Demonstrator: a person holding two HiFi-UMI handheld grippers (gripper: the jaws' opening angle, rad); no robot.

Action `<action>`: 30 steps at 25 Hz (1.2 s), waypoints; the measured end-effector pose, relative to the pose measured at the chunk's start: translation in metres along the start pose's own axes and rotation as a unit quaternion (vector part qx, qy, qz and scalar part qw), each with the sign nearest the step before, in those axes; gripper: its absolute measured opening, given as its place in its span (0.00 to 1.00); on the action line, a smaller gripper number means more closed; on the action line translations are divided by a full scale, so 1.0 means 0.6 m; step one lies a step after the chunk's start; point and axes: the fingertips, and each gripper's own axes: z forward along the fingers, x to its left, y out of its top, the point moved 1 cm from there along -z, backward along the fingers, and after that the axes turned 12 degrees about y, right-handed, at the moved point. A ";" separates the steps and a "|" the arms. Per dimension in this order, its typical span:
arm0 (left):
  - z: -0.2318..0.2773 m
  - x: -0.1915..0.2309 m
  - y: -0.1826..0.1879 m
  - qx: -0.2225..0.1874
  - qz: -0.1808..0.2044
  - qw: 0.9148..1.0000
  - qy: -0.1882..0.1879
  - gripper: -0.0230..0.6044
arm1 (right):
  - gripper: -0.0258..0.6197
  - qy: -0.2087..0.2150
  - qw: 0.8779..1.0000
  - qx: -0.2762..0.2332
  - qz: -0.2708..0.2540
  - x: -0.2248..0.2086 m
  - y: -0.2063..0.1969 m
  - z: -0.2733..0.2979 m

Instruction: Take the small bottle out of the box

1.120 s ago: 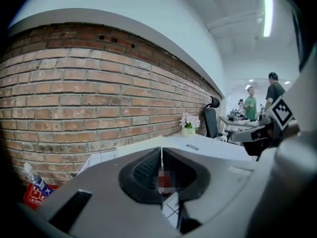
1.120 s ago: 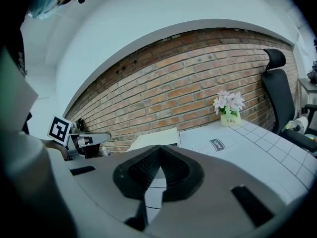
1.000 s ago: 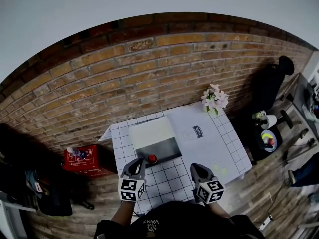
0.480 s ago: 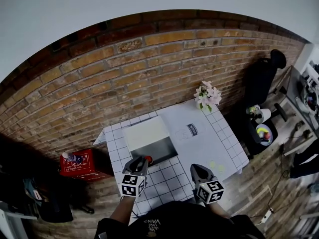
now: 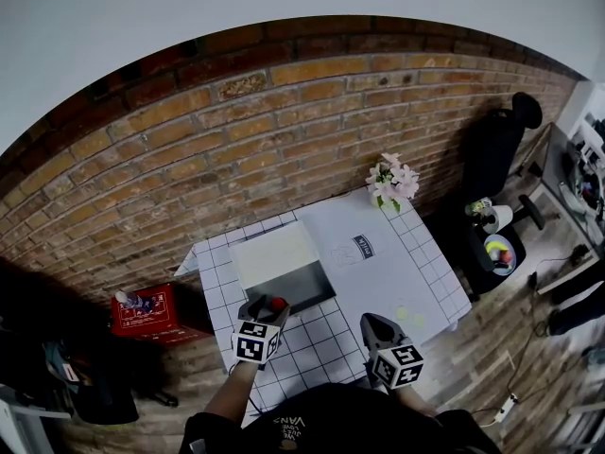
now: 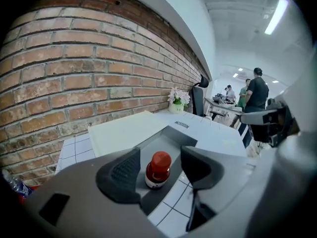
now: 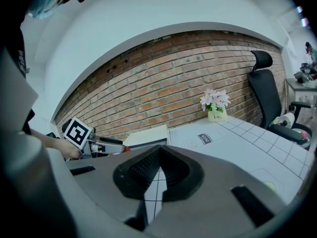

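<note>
The small bottle (image 5: 278, 304) has a red cap and dark red contents. It stands upright inside the open grey box (image 5: 304, 288), close to the box's near wall. My left gripper (image 5: 267, 307) reaches down to it. Its jaws have just been opening and now stand wide on either side of the bottle (image 6: 158, 170), with gaps on both sides and no pad pressing. The box's pale lid (image 6: 124, 130) lies open toward the brick wall. My right gripper (image 5: 371, 323) hovers over the tiled table (image 5: 326, 343), to the right of the box, its jaws (image 7: 159, 158) closed together and holding nothing.
A white sheet (image 5: 373, 263) covers the table's right half, with a pot of pink flowers (image 5: 390, 185) at its far corner. A red crate (image 5: 146, 310) sits on the floor to the left. An office chair (image 5: 506, 154) and a stool (image 5: 499, 253) stand to the right. People (image 6: 255, 90) stand far off.
My left gripper has moved forward and down to the box and gone from shut to wide open, so the bottle now stands between its jaws. The right gripper has stayed put.
</note>
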 end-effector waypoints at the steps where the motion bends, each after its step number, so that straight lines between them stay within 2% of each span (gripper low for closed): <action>1: 0.007 -0.001 -0.003 0.008 0.003 1.000 -0.001 0.43 | 0.04 0.000 1.000 0.000 0.000 -0.001 0.001 0.000; 9: 0.048 0.000 -0.031 0.076 0.023 0.997 -0.008 0.45 | 0.04 0.001 1.000 0.002 0.003 -0.015 0.004 -0.001; 19: 0.076 -0.001 -0.055 0.146 0.023 0.989 -0.007 0.45 | 0.04 0.013 1.000 0.013 0.004 -0.034 0.008 0.005; 30: 0.090 -0.004 -0.081 0.180 0.036 0.983 0.008 0.44 | 0.04 0.021 0.999 0.021 0.010 -0.050 0.006 0.011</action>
